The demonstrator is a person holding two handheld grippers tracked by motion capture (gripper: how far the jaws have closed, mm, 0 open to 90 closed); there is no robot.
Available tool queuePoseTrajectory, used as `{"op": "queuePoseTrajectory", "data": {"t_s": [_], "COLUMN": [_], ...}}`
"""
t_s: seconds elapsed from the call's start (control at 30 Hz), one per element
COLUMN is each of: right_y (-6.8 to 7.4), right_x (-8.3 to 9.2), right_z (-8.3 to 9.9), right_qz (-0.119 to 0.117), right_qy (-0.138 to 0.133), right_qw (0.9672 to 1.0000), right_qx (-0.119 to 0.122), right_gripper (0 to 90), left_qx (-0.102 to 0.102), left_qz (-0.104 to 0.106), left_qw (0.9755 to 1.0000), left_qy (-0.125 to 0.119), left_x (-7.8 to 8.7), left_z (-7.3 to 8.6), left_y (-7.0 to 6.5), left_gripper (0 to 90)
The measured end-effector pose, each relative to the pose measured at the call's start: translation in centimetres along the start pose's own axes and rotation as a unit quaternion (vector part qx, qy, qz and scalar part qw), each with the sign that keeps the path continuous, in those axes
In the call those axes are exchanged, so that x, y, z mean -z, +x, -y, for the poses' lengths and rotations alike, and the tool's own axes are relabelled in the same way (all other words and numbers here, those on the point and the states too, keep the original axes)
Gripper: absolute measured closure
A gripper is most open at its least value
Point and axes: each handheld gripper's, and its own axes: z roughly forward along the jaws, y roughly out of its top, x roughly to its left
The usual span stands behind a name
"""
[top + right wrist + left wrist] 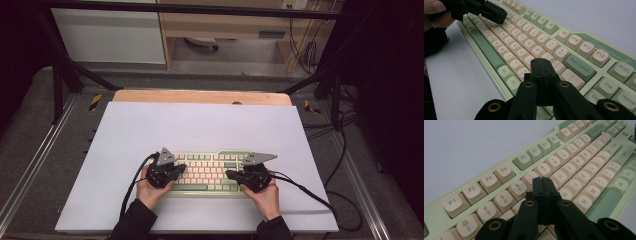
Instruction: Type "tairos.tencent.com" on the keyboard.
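Two closed claws are hovering over the keyboard [207,172] — you're holding the left gripper [543,182] above the number row's left half, the right gripper [541,65] near Backspace, both pinching nothing. It's lying lengthwise across the white mat [200,125], close to your edge, leaving open room beyond.

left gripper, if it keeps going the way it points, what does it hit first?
Probably the keyboard. The left gripper, jaws shut, tilts down over the letter rows, with its tip around the 6/Y keys. Those keys look first in line; the exact key is unclear, since the jaws hide it.
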Motion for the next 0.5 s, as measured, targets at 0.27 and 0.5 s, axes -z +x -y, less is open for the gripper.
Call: {"op": "queuePoseTrajectory", "data": {"t_s": [0.27,0.5], "right_y": [0.0,0.0], "right_x": [0.07,-0.01], "right_z": [-0.03,-0.01], "right_qz": [0.0,0.0], "right_qy": [0.0,0.0], "right_qw": [1.0,1.0], "right_qx": [0.001,0.002], "right_gripper": [90.0,90.0], "left_qx": [-0.006,-0.009], "left_qz": [-0.002,0.0], "left_qw": [1.0,0.9999], "left_qy": [-0.001,0.005], "left_x": [-0.25,-0.46], "left_z": [0.1,0.22], "left_y": [-0.08,-0.11], "left_gripper": [90.0,90.0]}}
